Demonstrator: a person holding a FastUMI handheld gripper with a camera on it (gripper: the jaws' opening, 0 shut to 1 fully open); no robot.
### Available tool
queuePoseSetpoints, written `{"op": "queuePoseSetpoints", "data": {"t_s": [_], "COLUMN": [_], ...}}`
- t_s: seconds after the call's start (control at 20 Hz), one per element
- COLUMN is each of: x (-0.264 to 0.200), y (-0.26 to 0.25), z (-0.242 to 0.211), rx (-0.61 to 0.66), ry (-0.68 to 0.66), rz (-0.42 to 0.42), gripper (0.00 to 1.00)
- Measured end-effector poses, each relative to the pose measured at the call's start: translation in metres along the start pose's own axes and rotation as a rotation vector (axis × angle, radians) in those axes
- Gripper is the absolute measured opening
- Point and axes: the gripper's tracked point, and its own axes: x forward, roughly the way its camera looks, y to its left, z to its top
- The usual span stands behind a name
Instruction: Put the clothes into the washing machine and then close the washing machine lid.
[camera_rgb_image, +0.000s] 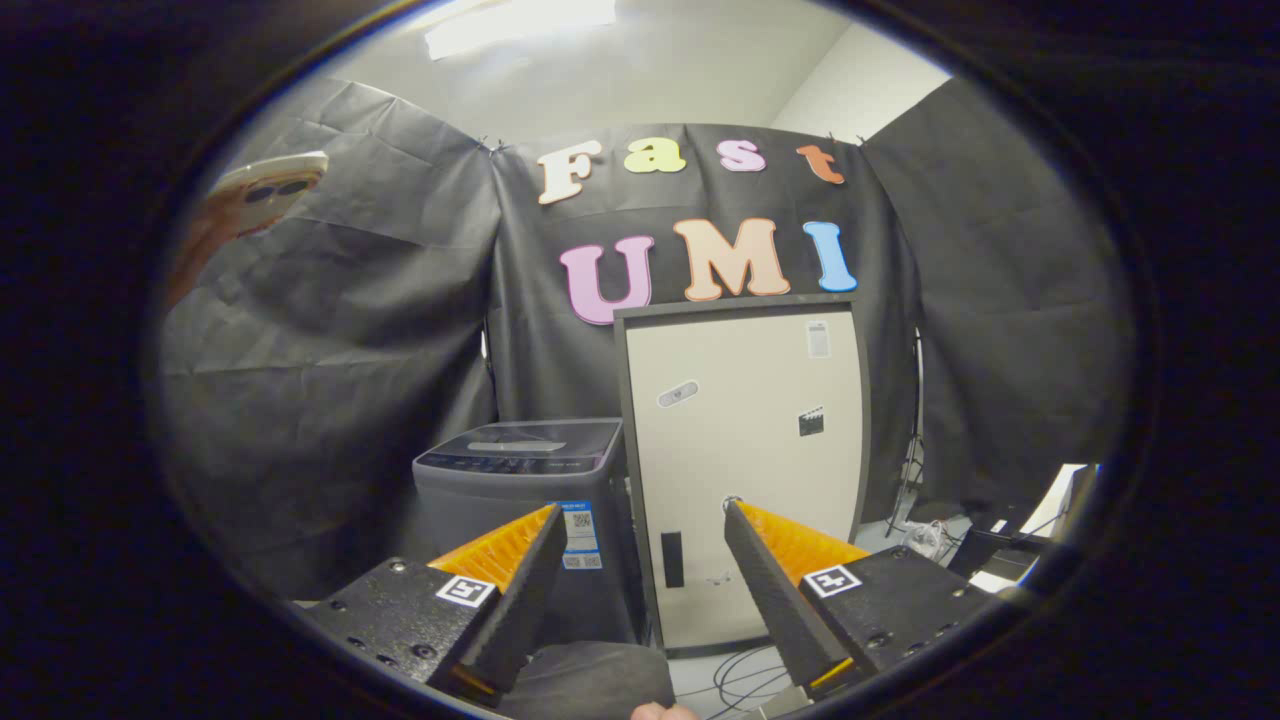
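and here's the washing machine (520, 500), a dark grey top-loader with a glossy control panel across its lid, and that lid (525, 447) lies flat and shut. a blue-and-white sticker (579, 535) sits on its front, near the right corner. the machine stands on the floor against the black cloth wall, just beside a tall cream cabinet (745, 470) with a dark frame on its right. the gripper (640, 520) hangs well short of it, fingers spread wide with nothing between them; the machine shows beyond the left finger (520, 590), the cabinet door across the gap and behind the right finger. some dark grey cloth (590, 680) lies low between the fingers' bases, and cables (745, 675) trail over the pale floor beside it.
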Motion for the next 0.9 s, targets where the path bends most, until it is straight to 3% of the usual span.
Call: {"op": "queuePoseSetpoints", "data": {"t_s": [0.9], "x": [-0.0005], "y": [0.0027], "z": [-0.0005], "rx": [-0.006], "ry": [0.004], "rz": [0.005], "gripper": [0.96]}}
